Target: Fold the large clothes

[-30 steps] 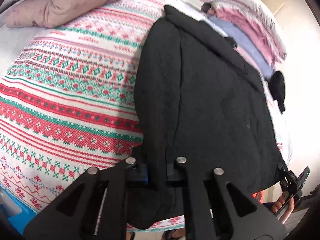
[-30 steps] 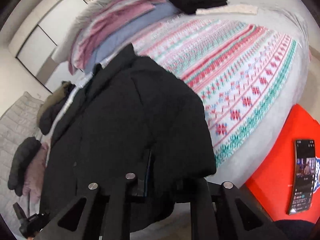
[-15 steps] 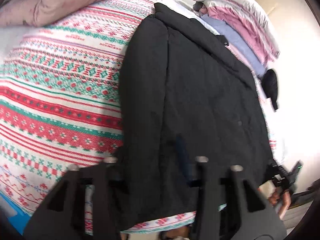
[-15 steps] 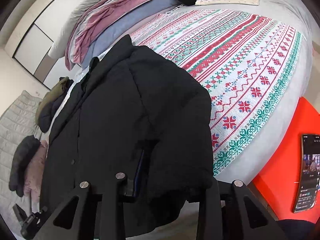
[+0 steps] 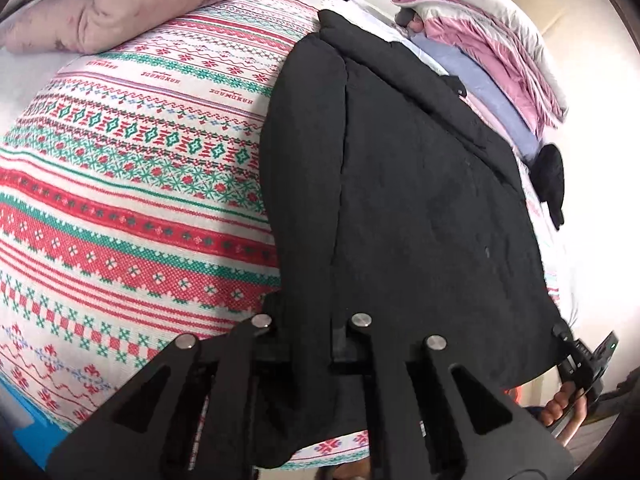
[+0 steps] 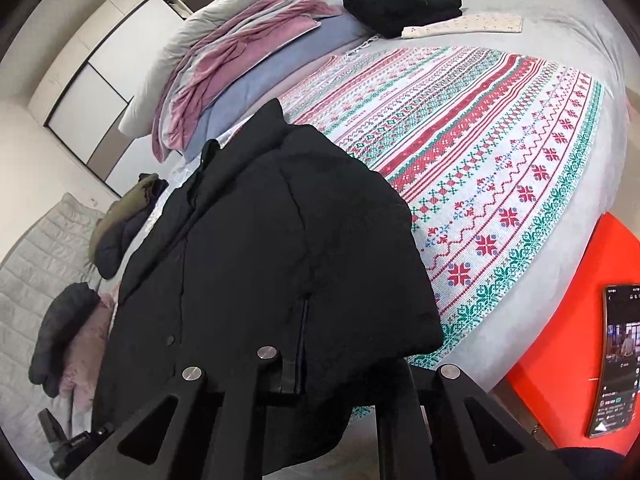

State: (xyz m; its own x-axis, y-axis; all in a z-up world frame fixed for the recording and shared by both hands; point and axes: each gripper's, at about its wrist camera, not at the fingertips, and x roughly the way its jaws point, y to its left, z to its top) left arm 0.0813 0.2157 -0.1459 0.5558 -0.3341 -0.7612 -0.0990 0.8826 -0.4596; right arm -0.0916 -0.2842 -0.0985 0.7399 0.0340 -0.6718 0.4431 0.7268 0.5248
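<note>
Grippers angled downward: left gripper point(image 5: 310, 342) clamps black coat point(image 5: 420, 208) hem, right gripper point(image 6: 328, 376) closing on it

One black coat point(image 5: 420, 200), two grippers (one phone point(image 6: 618, 360)).

Each claw point(image 5: 308, 344) point(image 6: 328, 376) is matte black, with triangular cut-outs and round silver screw heads on its fingers.

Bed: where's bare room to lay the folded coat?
Free: patterned blanket between coat and red box; grey sheet beyond it. Crowded: bedding stack at the head, black garment, clothes piles on the coat's far side.
</note>
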